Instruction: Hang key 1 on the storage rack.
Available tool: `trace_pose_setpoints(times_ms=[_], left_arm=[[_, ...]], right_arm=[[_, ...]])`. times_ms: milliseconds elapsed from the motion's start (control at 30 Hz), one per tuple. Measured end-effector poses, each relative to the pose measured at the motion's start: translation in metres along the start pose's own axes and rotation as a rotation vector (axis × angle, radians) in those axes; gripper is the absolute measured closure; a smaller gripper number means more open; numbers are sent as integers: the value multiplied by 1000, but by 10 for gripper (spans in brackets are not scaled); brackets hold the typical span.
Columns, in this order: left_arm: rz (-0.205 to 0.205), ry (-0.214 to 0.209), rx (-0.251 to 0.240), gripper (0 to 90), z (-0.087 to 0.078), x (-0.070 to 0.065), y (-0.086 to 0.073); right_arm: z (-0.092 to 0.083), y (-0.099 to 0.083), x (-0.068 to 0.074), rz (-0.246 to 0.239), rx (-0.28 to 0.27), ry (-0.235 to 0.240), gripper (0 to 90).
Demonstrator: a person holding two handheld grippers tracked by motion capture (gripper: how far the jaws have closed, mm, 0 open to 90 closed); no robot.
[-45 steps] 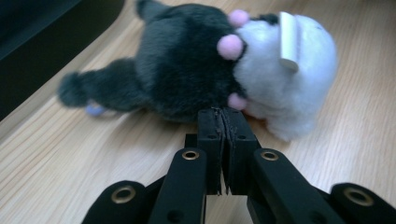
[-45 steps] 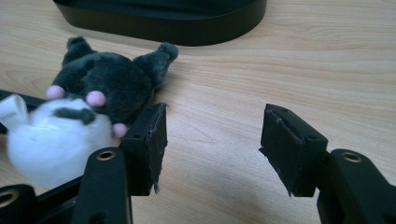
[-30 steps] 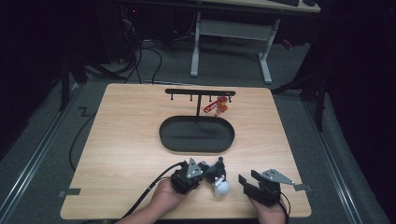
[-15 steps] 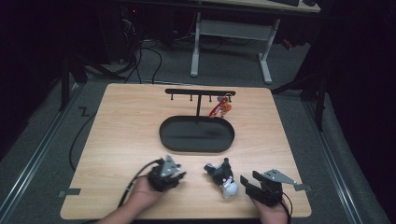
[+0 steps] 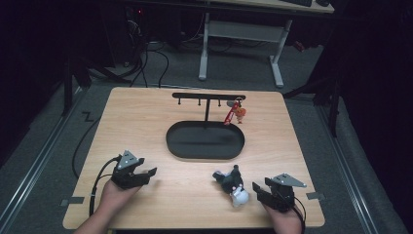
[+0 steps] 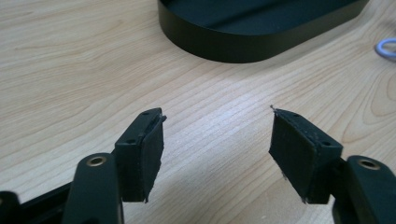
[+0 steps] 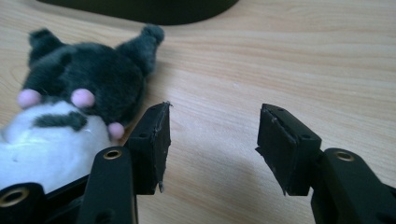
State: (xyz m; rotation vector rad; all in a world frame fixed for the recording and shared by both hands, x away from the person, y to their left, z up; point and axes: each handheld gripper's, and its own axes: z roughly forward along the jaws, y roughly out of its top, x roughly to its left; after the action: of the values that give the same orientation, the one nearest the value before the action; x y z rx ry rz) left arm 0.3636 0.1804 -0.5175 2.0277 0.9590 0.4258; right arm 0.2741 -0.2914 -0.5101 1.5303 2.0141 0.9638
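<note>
A small black-and-white plush toy [image 5: 231,184] lies on the wooden table [image 5: 146,122] near its front edge, right of the middle. In the right gripper view the plush toy [image 7: 70,112] lies just left of my left jaw. My right gripper [image 5: 261,191] rests open beside it, nothing between its jaws. My left gripper [image 5: 146,174] sits open at the front left, well apart from the toy. Its own view shows only bare table [image 6: 93,70] between its pads [image 6: 144,149]. A black stand [image 5: 208,97] with hooks rises from an oval black tray [image 5: 204,141]; an orange-red keychain [image 5: 235,113] hangs on its right side.
The oval tray's wall [image 6: 224,44] lies ahead of my left gripper, with a pale ring [image 6: 386,46] at the right edge of that view. Cables trail from both grippers over the front edge. A desk frame [image 5: 243,34] stands on the dark floor behind the table.
My left gripper has let go of the plush toy and drawn away to the left front of the table. The toy now lies by my right gripper, which has stayed put.
</note>
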Motion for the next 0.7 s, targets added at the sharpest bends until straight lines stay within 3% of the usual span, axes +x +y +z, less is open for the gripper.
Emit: trace_pose_setpoints(times_ms=[67, 200, 300, 433, 600, 667, 700], left_arm=[[39, 13, -1, 334, 2, -5, 1], [34, -26, -11, 319, 2, -13, 2], [78, -30, -9, 318, 4, -19, 3], [86, -38, -1, 315, 7, -17, 5], [102, -18, -7, 315, 5, -17, 5], [112, -14, -10, 315, 4, -18, 6], [114, -14, -15, 315, 3, -18, 6]], right_arm=[[1, 1, -2, 3, 22, -5, 416], [2, 6, -3, 1, 100, 11, 398], [3, 13, 0, -27, 172, -11, 394], [5, 23, 5, -50, 254, -32, 385], [7, 38, 8, -97, 344, -56, 379], [7, 40, 8, -94, 355, -52, 380], [8, 45, 6, -89, 400, -50, 380]])
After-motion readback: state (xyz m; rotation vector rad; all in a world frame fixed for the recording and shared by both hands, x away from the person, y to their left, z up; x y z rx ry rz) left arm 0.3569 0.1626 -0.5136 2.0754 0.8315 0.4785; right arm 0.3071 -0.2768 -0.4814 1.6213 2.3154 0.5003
